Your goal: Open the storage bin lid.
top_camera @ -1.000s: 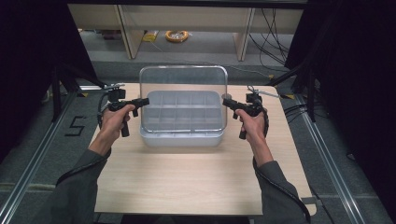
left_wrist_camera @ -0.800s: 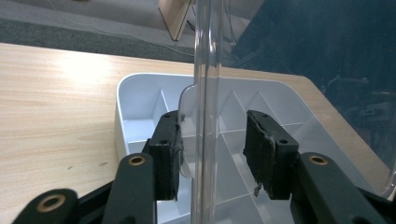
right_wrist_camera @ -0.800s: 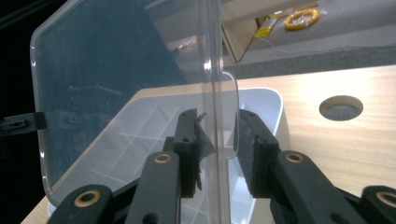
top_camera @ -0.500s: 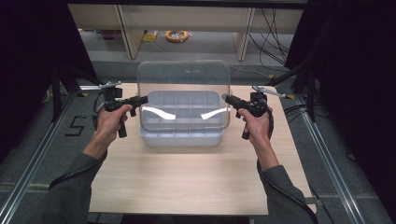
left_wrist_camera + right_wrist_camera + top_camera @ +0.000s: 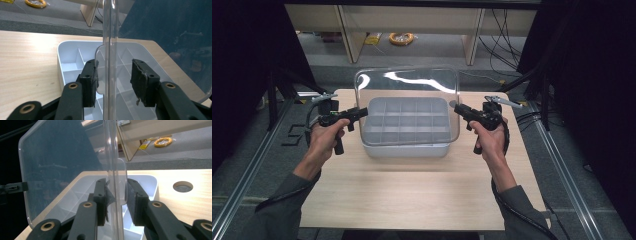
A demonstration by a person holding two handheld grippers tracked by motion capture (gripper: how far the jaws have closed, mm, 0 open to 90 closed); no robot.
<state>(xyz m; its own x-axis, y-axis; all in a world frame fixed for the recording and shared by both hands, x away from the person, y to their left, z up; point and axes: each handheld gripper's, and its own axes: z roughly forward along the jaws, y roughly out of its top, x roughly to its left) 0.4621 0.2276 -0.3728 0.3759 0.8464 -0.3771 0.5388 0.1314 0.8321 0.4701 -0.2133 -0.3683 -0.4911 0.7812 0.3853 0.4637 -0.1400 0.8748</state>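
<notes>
Two claws are working here, and both are hard to read. In the left gripper view my left claw [image 5: 113,82] is straddling the lid [image 5: 408,102] edge: one pad is lying against the clear plastic, the other is standing off it with a gap, so I am calling it open around the lid rather than clamped. In the right gripper view my right claw [image 5: 117,200] is sitting closer on the edge, both pads near the plastic, yet I cannot tell whether they are pressing it. Glare and dark reflections are blurring much of the lid, and its lower edge is running out of both gripper views.

Beneath it the box [image 5: 406,149] is sitting pale and white, split into rows of small compartments, with the lid standing nearly upright along its far side.

Box and lid are sitting toward the far edge of the desk [image 5: 412,195], midway between its left and right edges. Bare wood is stretching wide along the near edge.
</notes>
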